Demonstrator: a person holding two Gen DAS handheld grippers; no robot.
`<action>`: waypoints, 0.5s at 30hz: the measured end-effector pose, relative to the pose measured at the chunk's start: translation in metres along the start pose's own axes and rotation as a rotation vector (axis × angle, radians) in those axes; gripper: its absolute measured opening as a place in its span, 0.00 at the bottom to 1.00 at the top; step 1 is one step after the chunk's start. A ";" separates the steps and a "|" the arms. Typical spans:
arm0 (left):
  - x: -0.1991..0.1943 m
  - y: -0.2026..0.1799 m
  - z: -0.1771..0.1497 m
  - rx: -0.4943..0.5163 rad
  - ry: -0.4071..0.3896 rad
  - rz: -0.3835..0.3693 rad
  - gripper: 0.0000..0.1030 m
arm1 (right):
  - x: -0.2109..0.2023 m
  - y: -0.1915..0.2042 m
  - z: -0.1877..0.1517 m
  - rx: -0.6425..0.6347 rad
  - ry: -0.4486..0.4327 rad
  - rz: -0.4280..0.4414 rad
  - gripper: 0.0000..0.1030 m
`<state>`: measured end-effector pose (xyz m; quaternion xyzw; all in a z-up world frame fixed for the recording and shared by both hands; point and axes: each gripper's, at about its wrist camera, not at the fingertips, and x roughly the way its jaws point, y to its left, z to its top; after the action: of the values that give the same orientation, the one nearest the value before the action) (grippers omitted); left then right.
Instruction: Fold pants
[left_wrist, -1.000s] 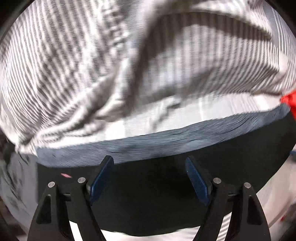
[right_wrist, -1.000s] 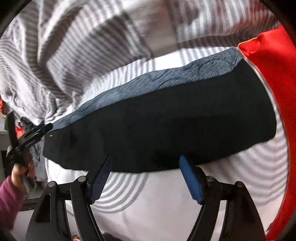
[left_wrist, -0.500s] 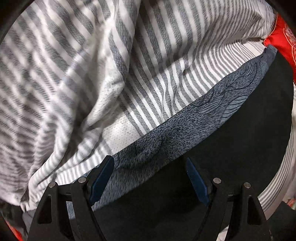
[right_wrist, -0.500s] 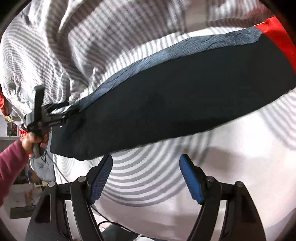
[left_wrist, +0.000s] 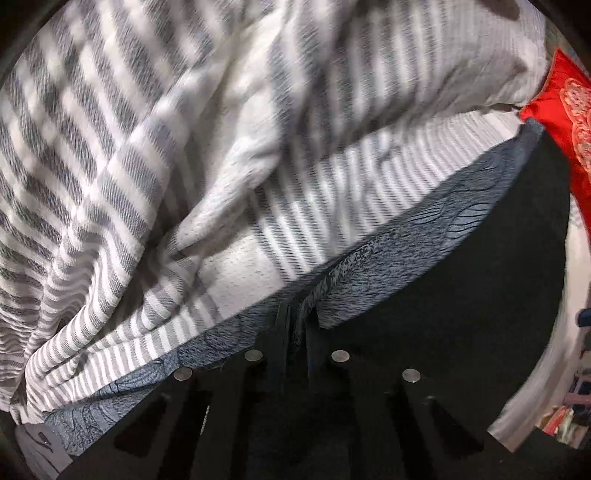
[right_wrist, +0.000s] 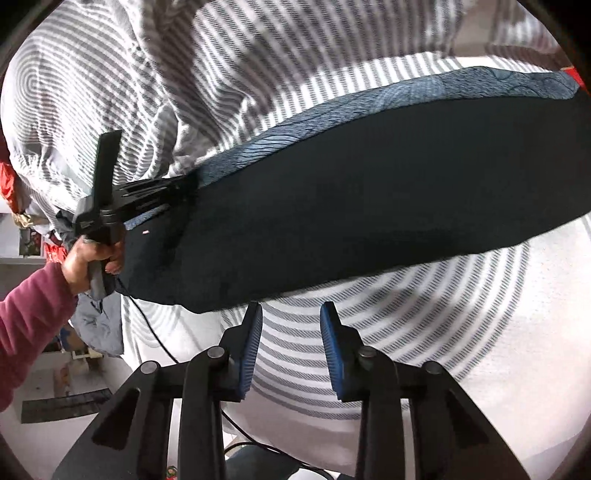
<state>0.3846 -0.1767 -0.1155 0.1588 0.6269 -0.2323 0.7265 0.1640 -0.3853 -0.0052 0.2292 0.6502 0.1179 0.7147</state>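
Observation:
The black pants lie flat across the striped bed, with a blue-grey patterned waistband along the far edge; they also show in the left wrist view. My left gripper is shut on the waistband near the pants' left end; it also shows in the right wrist view, held by a hand. My right gripper is partly closed, empty, hovering over the sheet just below the pants' near edge.
A rumpled grey-and-white striped blanket is bunched behind the pants. A red pillow lies at the right end. The bed's left edge, a cable and floor clutter show at lower left in the right wrist view.
My left gripper has closed on the waistband. My right gripper's fingers have narrowed and it has pulled back toward the near edge of the pants.

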 end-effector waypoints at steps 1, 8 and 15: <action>0.008 0.003 -0.002 -0.021 0.010 0.021 0.14 | 0.002 0.001 0.001 0.005 0.002 0.002 0.35; -0.026 0.008 -0.013 -0.105 -0.068 0.143 0.24 | 0.018 0.015 0.001 0.045 0.028 0.141 0.48; -0.059 0.009 -0.090 -0.217 -0.075 0.153 0.67 | 0.082 0.057 -0.034 0.047 0.134 0.279 0.50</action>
<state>0.3077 -0.1133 -0.0725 0.1178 0.6069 -0.1130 0.7778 0.1479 -0.2921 -0.0514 0.3255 0.6610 0.2157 0.6408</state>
